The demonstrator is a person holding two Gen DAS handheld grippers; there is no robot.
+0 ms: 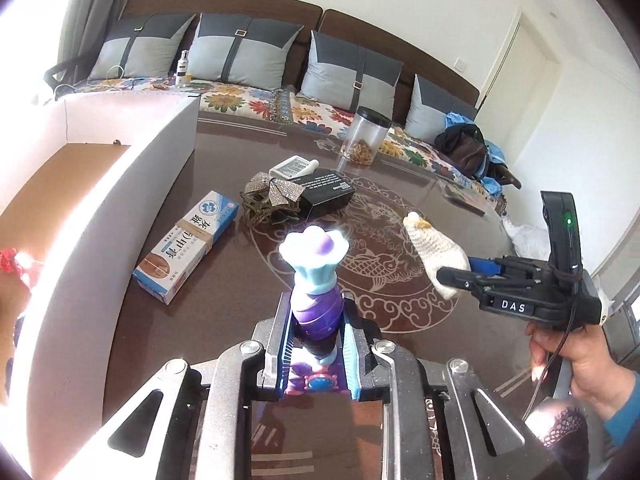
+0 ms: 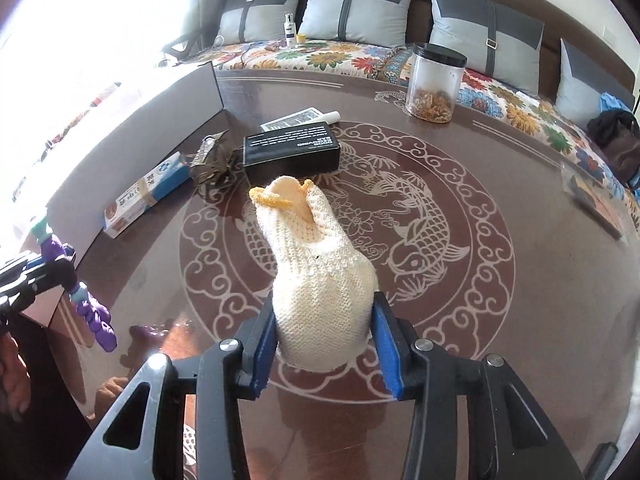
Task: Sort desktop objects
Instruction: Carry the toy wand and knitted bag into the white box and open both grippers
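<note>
The counter point(image 2: 500, 320) carries a white box point(image 1: 100, 200) at its left edge, a black box point(image 2: 292, 152) and a jar point(image 2: 436, 80). Above it, the right tool point(image 2: 326, 344) clamps a knitted sock point(image 2: 320, 264); the left tool point(image 1: 316, 332) clamps what looks like a purple toy point(image 1: 316, 300).

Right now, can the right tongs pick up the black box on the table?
Probably not yet. The right tongs are shut on the knitted cream sock, so they have no free grip. The path itself looks clear: the black box lies straight ahead, with only bare table between.
</note>
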